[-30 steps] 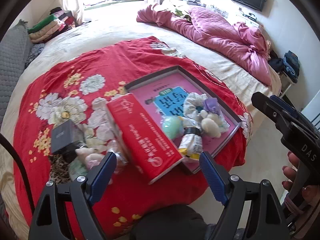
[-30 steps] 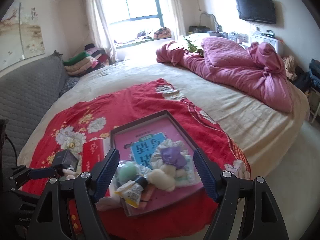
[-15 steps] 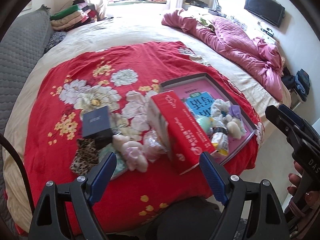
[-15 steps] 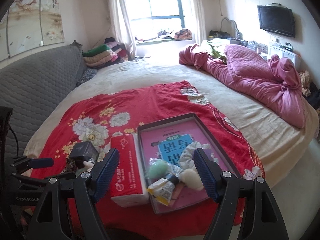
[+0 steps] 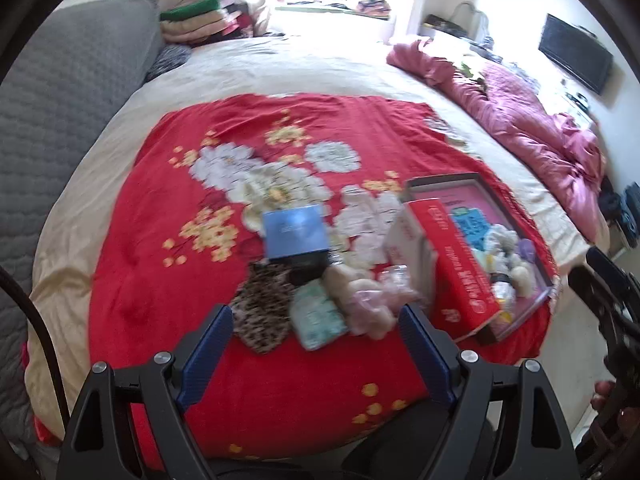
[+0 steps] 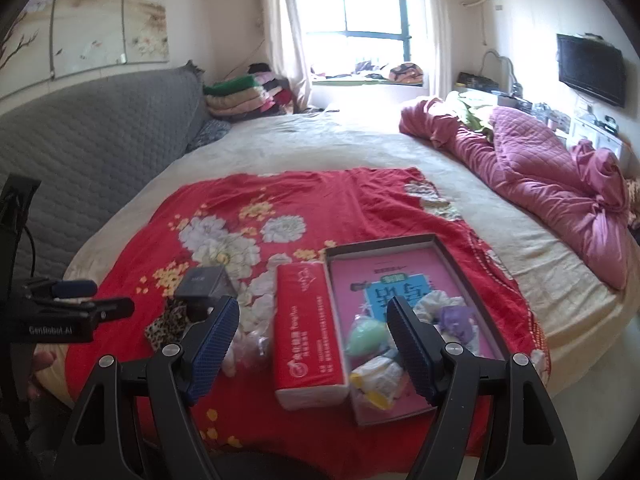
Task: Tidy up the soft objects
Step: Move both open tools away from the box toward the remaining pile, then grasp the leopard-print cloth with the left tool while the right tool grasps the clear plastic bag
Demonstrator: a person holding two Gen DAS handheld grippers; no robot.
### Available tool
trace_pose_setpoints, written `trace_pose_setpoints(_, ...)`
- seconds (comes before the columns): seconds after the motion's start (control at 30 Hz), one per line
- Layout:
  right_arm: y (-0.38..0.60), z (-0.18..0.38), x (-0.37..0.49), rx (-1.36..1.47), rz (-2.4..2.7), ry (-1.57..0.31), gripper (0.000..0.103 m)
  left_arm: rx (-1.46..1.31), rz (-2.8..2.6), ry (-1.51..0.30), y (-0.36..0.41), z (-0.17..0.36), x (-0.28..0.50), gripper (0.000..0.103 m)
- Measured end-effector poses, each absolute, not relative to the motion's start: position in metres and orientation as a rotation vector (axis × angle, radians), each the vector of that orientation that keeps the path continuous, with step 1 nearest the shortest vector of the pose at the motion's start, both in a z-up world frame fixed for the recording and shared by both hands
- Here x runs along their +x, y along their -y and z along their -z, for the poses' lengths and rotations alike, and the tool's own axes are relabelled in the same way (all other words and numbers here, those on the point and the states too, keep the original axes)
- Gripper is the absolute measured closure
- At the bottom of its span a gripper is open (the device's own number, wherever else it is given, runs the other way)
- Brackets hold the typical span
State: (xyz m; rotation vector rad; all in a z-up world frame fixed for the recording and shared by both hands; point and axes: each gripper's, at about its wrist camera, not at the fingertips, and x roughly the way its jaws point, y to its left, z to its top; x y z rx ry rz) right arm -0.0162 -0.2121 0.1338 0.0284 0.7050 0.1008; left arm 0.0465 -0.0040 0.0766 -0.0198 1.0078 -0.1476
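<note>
Two claws are held above the red floral cloth (image 6: 340, 196) on the bed (image 6: 320, 140), both spread wide with nothing gripped. Below the left claw (image 5: 316, 344), a leopard-print pouch (image 5: 262, 308), a mint packet (image 5: 318, 316) and a pink plush (image 5: 366, 304) are clustered. Before the right claw (image 6: 312, 344), a red tissue pack (image 6: 308, 336) lies against the tray (image 6: 452, 256), in which soft items are piled.

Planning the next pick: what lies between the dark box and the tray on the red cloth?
The red tissue pack lies against the tray. Between it and the dark box, bare floral cloth and small soft items; clearest in the right wrist view.
</note>
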Motion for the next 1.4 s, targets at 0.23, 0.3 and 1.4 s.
trace_pose_setpoints(0.23,0.154,-0.108,-0.002,-0.059,-0.205,-0.766,0.026,-0.059,0.070,-1.053,-0.036,-0.046,0.051,0.019)
trace_pose_setpoints(0.3,0.141,-0.099,0.002,-0.083,-0.226,-0.781,0.026,-0.056,0.054,-1.070,-0.043,-0.036,0.052,0.019)
trace_pose_setpoints(1.4,0.056,0.059,0.051,-1.158,-0.344,-0.892,0.026,-0.198,0.084,-1.230,-0.062,0.083,0.115,0.019)
